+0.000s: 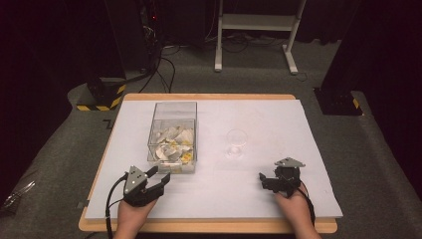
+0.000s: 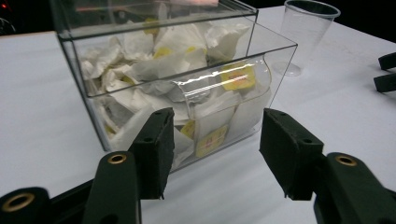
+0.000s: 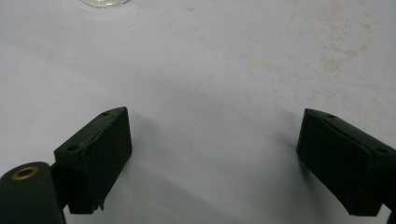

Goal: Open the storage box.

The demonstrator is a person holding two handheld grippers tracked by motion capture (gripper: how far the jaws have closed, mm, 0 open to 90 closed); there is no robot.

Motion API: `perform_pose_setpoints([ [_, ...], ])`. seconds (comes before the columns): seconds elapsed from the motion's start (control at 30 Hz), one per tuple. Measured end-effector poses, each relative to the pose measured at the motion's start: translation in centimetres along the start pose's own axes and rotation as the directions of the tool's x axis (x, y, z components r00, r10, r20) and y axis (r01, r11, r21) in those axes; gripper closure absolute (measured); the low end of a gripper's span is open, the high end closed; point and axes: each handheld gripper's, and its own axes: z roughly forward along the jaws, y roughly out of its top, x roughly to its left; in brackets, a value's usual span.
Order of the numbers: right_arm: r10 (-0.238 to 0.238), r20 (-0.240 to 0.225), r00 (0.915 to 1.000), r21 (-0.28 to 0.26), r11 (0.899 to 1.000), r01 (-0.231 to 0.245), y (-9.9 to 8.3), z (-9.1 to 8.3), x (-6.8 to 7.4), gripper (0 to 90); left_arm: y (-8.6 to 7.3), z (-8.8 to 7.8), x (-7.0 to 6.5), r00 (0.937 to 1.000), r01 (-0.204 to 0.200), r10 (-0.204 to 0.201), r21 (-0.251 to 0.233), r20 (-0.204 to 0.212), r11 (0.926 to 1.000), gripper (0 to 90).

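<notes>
Currently you are holding the left gripper (image 2: pixel 212 140) with its jaws spread and nothing between them, just before the clear box (image 2: pixel 163 79) of white and yellow packets (image 2: pixel 233 77). Your right gripper (image 3: pixel 212 154) is resting wide apart, empty, short of the plastic cup (image 1: pixel 236 143).

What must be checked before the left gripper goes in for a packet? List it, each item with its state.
1. Left gripper jaws open and empty: ok.
2. Left gripper lined up with the clear box's front opening: ok, the opening sits just ahead of the jaws.
3. White and yellow packets within reach at the opening: ok, several lie at the front.
4. Plastic cup upright and apart from the box: ok.
5. Right gripper open and holding nothing: ok.
6. Whether the packets are stuck together: cannot tell.
</notes>
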Motion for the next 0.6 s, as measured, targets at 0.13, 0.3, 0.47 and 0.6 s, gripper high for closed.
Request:
perform_pose_setpoints([
  [0.13,0.0,0.0,1.0,0.0,1.0,0.0,0.0,0.0,0.0,10.2,0.5,-0.7,0.3,0.9992,-0.02,0.02,-0.01,-0.036,0.9997,45.5],
  [0.3,0.0,0.001,1.0,0.0,1.0,0.0,0.0,0.0,0.0,10.2,1.4,-1.1,1.5,0.997,-0.007,0.005,-0.027,-0.077,0.9996,47.4],
  [0.47,0.0,0.0,1.0,0.0,1.0,0.0,0.0,0.0,0.0,10.2,2.3,-0.8,2.7,0.9925,0.001,-0.005,-0.032,-0.122,0.9995,47.5],
  [0.6,0.0,-0.001,1.0,0.0,1.0,0.0,0.0,0.0,0.0,10.2,2.9,-0.2,3.6,0.9869,0.014,-0.018,-0.028,-0.16,0.9995,48.6],
])
